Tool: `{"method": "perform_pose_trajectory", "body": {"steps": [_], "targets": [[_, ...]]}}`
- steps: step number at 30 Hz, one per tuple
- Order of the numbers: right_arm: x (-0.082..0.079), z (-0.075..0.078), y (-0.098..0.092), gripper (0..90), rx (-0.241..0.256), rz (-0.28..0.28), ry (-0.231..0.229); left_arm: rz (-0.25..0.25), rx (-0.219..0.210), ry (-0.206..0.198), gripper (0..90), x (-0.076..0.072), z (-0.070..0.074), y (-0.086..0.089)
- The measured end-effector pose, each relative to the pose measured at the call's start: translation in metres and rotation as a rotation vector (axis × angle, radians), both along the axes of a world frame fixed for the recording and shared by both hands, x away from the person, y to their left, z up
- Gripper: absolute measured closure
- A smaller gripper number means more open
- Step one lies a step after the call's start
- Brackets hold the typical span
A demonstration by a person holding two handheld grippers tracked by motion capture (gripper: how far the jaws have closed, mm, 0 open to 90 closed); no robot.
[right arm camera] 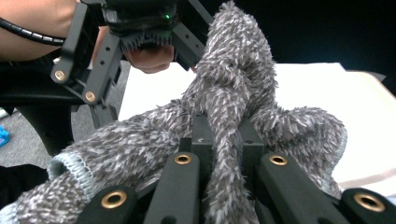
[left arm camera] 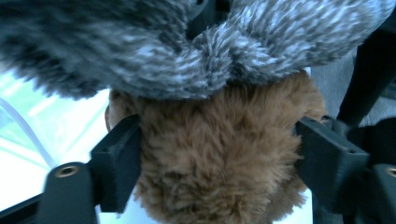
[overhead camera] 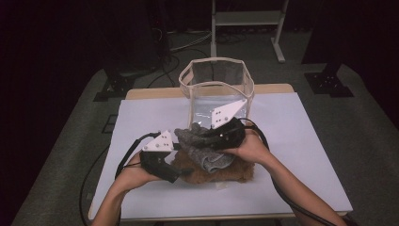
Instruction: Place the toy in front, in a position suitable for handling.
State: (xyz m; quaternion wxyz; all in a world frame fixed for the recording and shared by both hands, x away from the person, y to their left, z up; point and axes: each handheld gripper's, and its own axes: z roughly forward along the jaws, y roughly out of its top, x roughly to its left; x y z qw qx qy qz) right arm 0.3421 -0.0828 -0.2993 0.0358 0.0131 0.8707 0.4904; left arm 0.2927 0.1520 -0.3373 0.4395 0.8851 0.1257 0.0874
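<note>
A grey fuzzy sock (overhead camera: 203,151) with a pale blue cuff lies bunched over a brown furry cloth (overhead camera: 236,172) on the white table cover. My right gripper (overhead camera: 212,138) is shut on a twisted fold of the grey sock (right arm camera: 233,84), which rises between its jaws (right arm camera: 229,140). My left gripper (overhead camera: 181,173) sits at the brown cloth's left end. Its jaws stand wide apart with the brown fur (left arm camera: 215,154) filling the gap between them. The grey sock (left arm camera: 196,51) hangs just above that fur. In the right gripper view the left gripper (right arm camera: 135,28) shows close behind the sock.
A clear bin (overhead camera: 216,84) with a beige rim stands open just behind the cloths at the table's back middle. The white table cover (overhead camera: 301,155) spreads to both sides. Black cables trail off the left and right edges. A metal stand is on the floor beyond.
</note>
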Motion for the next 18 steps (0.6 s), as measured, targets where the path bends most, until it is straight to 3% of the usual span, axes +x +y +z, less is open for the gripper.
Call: {"method": "perform_pose_trajectory", "body": {"steps": [7, 13, 15, 18], "targets": [[0.001, -0.008, -0.013, 81.1, -0.003, -0.027, 0.007, 0.024, -0.020, 0.027, 24.1, 0.001, -0.016, 0.011], [0.003, -0.024, -0.042, 81.0, -0.047, -0.084, 0.026, 0.029, -0.024, 0.014, 21.5, 0.000, -0.013, 0.013], [0.005, -0.036, -0.059, 80.6, -0.067, -0.122, 0.046, 0.036, -0.022, -0.006, 21.1, 0.000, -0.009, 0.014], [0.007, -0.040, -0.068, 80.6, -0.050, -0.138, 0.058, 0.043, -0.036, -0.037, 20.1, -0.002, 0.002, 0.015]]}}
